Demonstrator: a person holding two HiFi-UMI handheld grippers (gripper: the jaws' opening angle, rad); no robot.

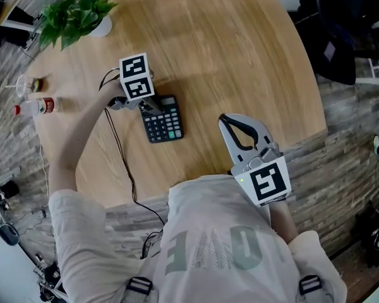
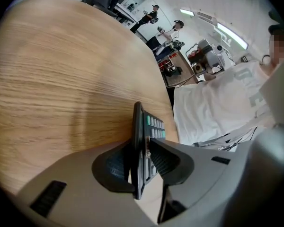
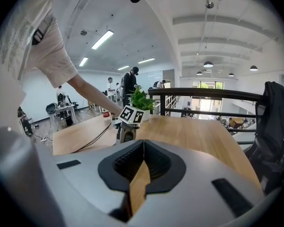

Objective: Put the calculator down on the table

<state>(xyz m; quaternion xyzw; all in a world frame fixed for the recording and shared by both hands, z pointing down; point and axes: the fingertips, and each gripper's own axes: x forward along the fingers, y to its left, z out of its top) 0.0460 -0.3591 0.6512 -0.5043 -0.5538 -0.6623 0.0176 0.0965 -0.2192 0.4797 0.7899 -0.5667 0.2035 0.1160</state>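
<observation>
Left hand-held gripper (image 1: 153, 108) clamps the black calculator (image 1: 165, 124) by the bench's (image 1: 240, 55) near edge; right hand-held gripper (image 1: 226, 118) is closed, empty.

Bright, even indoor light comes from long ceiling strip lamps (image 3: 102, 39) and leaves only soft, faint shadows on the round pale-wood desk (image 1: 240, 55). Both gripper views bend strongly toward dark, vignetted corners. Their nearest grey surfaces look slightly out of focus.
</observation>
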